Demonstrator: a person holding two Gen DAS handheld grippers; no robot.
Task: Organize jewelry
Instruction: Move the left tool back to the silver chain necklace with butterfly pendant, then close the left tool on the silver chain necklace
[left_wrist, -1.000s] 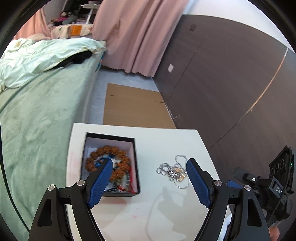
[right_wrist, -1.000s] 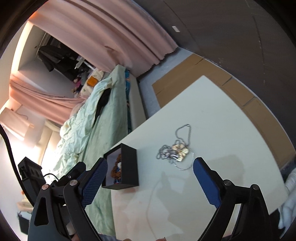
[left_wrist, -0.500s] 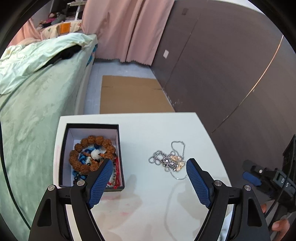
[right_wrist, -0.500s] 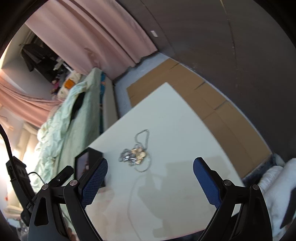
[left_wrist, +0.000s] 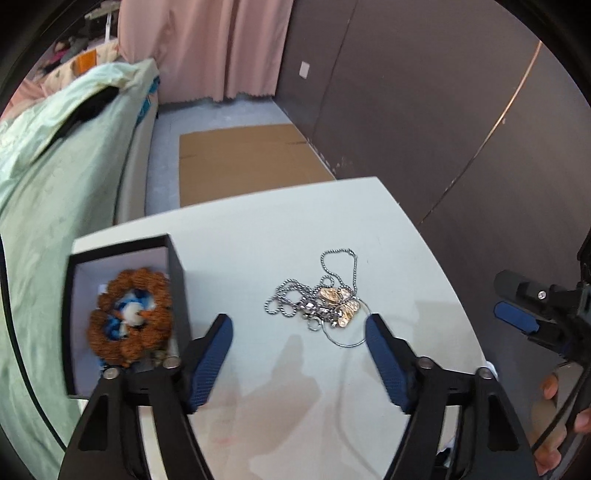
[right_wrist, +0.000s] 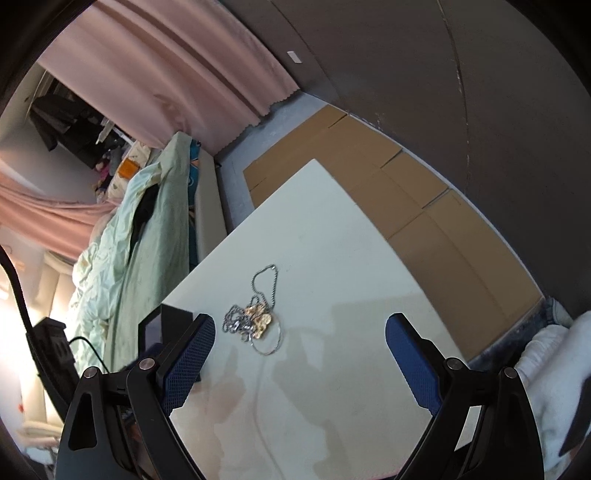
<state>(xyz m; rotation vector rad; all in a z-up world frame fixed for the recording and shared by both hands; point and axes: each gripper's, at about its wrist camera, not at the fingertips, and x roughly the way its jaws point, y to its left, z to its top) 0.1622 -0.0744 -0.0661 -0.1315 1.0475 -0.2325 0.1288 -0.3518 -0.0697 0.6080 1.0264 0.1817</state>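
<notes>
Closer now than a second ago, the left gripper (left_wrist: 299, 334), jaws narrowing but empty, nears the tangled necklace (left_wrist: 319, 299) on the white table (left_wrist: 258, 229) beside the black box (left_wrist: 177, 266); right gripper (right_wrist: 300, 334) gapes empty, so pinch the dense knot, not a loose loop.

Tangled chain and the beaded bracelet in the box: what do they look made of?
Tangled chain: looks like polished silver-tone metal, small shiny ball links; the butterfly pendant looks gold-tone and glossy, possibly plated. Beaded bracelet: matte brown, bumpy beads, likely wood or seed; blur leaves it open.
</notes>
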